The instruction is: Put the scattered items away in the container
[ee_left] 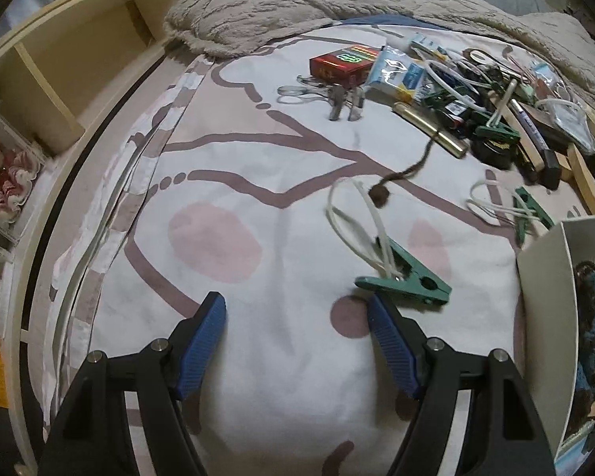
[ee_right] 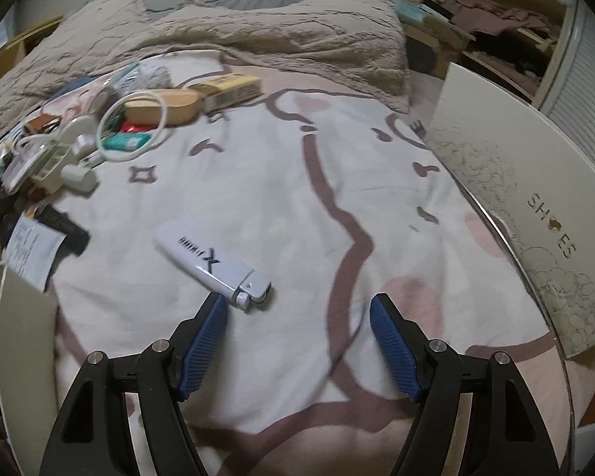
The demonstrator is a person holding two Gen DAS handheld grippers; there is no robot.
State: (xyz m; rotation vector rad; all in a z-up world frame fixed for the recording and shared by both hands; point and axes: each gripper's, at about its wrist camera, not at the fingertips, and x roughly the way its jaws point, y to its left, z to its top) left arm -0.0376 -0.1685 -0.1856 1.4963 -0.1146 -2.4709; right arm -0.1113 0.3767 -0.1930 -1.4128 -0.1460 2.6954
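My left gripper (ee_left: 295, 311) stands with its jaws wide and nothing between them, above the patterned bedsheet (ee_left: 226, 182). A green clothes peg (ee_left: 406, 277) with a white cord loop lies on the sheet just beside my right-hand blue pad, tilted; a second green peg (ee_left: 529, 208) lies beyond it, near the white container (ee_left: 551, 277). Beyond the first peg sits a heap of mixed items, a red box (ee_left: 339, 64) at its far edge. My right gripper (ee_right: 297, 313) is likewise spread wide and empty; a white device (ee_right: 214, 263) marked with an X lies just ahead of its left pad. A shoe-box lid (ee_right: 527, 182) leans to that gripper's right.
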